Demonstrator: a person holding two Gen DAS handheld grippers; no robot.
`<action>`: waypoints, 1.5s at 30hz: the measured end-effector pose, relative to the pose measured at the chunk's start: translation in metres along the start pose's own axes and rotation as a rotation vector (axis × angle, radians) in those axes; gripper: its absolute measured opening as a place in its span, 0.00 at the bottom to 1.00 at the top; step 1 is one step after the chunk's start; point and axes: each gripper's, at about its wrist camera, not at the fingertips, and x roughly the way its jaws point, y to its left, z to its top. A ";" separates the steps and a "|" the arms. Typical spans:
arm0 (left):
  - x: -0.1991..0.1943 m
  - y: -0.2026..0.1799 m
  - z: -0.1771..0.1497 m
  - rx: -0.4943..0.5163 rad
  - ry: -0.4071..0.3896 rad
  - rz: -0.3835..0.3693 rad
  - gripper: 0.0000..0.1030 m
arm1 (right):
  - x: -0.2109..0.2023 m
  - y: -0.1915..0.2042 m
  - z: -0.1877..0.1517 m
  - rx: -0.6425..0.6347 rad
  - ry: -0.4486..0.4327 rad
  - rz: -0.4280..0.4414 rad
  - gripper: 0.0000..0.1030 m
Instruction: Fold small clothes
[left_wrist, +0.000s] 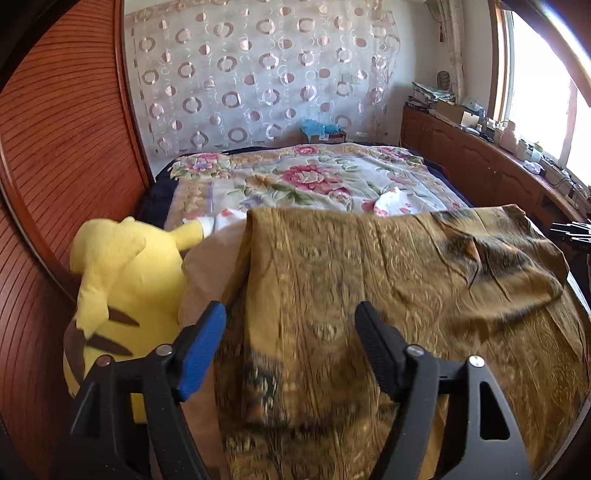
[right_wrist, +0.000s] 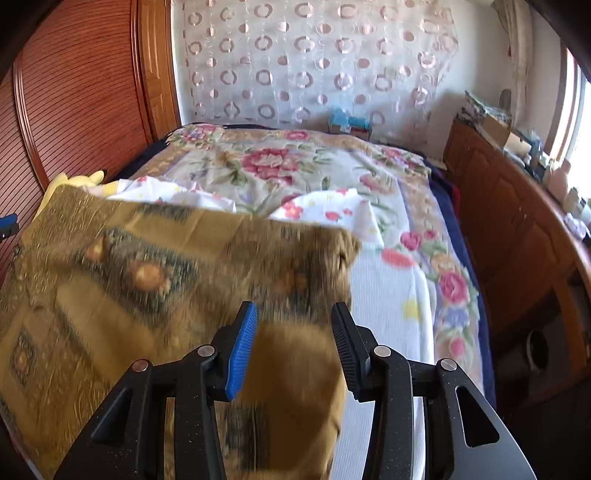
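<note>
A: Both wrist views. Where does the garment lie?

B: The mustard-brown patterned garment (left_wrist: 369, 280) is spread over the near end of the bed, on the floral bedspread (left_wrist: 303, 177), beside a yellow plush toy (left_wrist: 122, 280) at the left. White flowered cloths (right_wrist: 325, 210) lie just beyond its far edge.

A: State of the tools?

B: The left gripper (left_wrist: 291, 325) stands spread wide above the cloth, its pads clear of it. The right gripper (right_wrist: 293, 321) is partly spread over the garment's right edge (right_wrist: 166, 273); fabric shows between the jaws, but nothing is pinched.

A: Any legible writing or brand marks?

B: None can be read. The boxes on the wooden cabinet (left_wrist: 472, 155) by the window are too small and blurred.
</note>
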 end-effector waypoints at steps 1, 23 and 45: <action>-0.003 0.000 -0.006 -0.004 0.001 -0.002 0.76 | -0.005 -0.001 -0.004 0.010 -0.004 -0.001 0.42; -0.006 0.015 -0.045 -0.113 0.032 0.047 0.77 | -0.003 0.000 -0.041 0.076 0.049 -0.041 0.33; -0.024 0.005 -0.029 -0.020 0.011 0.018 0.02 | -0.069 -0.002 -0.038 0.072 -0.169 0.106 0.02</action>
